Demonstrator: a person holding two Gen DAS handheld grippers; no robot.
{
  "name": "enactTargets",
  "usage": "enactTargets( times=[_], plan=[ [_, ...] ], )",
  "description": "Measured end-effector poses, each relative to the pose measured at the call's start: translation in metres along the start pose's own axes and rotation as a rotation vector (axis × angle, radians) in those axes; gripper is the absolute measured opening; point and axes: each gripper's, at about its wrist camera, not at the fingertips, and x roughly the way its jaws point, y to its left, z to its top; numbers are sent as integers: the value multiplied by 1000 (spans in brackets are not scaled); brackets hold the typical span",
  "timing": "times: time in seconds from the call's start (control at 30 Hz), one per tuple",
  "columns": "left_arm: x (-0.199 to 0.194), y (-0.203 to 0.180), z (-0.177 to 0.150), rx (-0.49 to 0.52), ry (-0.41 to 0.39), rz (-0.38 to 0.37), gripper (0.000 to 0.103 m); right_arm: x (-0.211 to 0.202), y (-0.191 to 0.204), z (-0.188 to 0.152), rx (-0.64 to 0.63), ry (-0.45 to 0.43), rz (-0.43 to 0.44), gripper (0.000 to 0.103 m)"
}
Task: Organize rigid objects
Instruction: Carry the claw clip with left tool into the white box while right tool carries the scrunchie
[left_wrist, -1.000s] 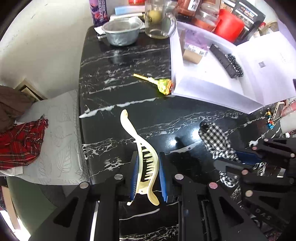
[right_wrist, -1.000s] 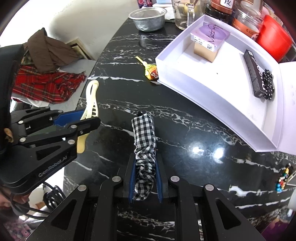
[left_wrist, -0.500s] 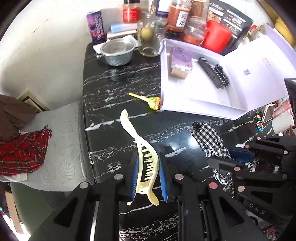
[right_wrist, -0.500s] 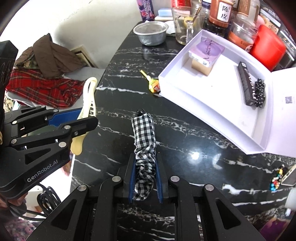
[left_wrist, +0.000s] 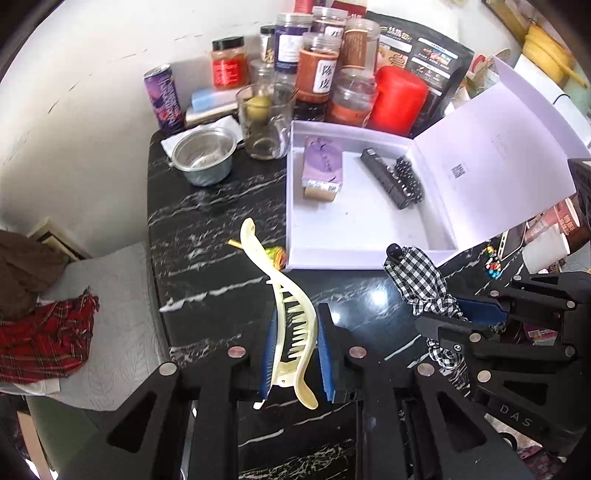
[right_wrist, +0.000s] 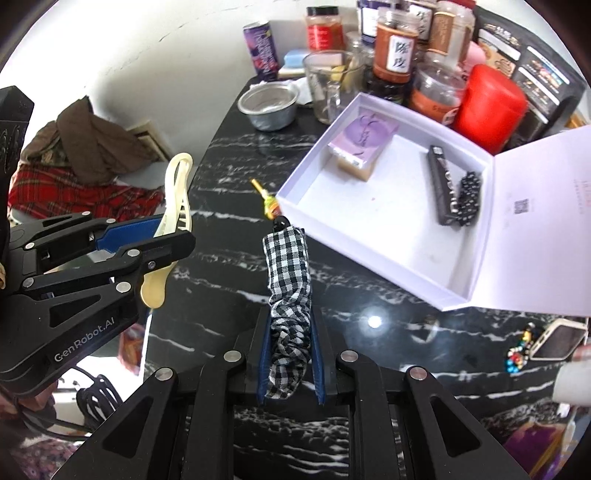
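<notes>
Black marble with white veining forms the table (left_wrist: 207, 206), set against a white wall. "GenRobot.AI" is printed on the left gripper (right_wrist: 138, 236), which is clamped on a cream banana hair clip (left_wrist: 291, 317) held clear of the table's near edge. "DAS" can be read on the right gripper (left_wrist: 458, 314), whose fingers are closed on a black-and-white checked hair clip (right_wrist: 288, 280), also off the surface. A white box (right_wrist: 295, 184) with its lid open stands toward the table's far right corner; a QR code is printed inside the lid, the text beside it too small to read. A purple-topped small box (right_wrist: 364, 144) and a black beaded clip (right_wrist: 452, 184) lie inside. Behind it, a jar (right_wrist: 397, 46) bears Chinese characters. A wrapped lollipop (right_wrist: 269, 201) is partly hidden by the checked clip. A phone (right_wrist: 559, 338) is cut off at the right edge.
</notes>
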Motion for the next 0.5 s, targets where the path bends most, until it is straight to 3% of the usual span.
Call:
enactTargets(
  times=[0.5],
  plan=[
    [4, -24, 59, 57, -48, -28, 20, -28, -37, 38, 24, -63, -48, 19]
  ],
)
